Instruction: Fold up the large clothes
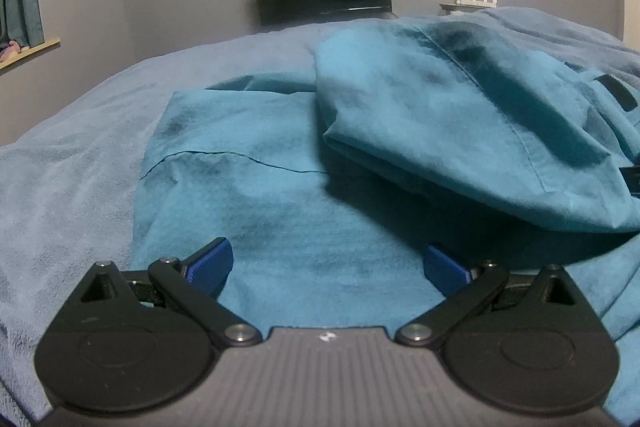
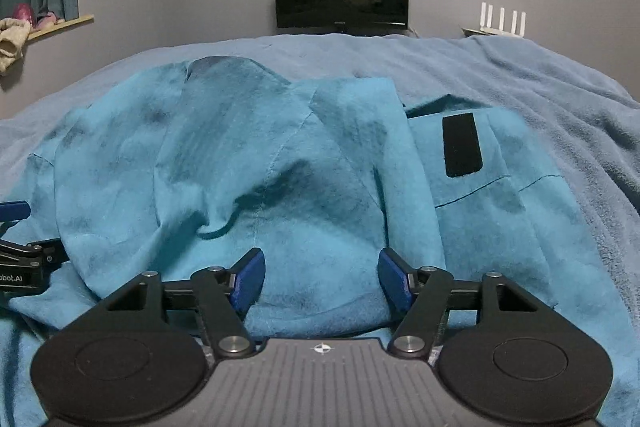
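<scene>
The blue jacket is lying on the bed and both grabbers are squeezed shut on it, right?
Not quite. The blue jacket does lie on the bed, but the left gripper and right gripper are open, as both wrist views show.

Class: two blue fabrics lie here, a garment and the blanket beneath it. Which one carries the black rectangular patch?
The brighter teal garment carries the black patch, near its right side in the right wrist view. The paler, fuzzier blanket beneath it shows no patch.
</scene>
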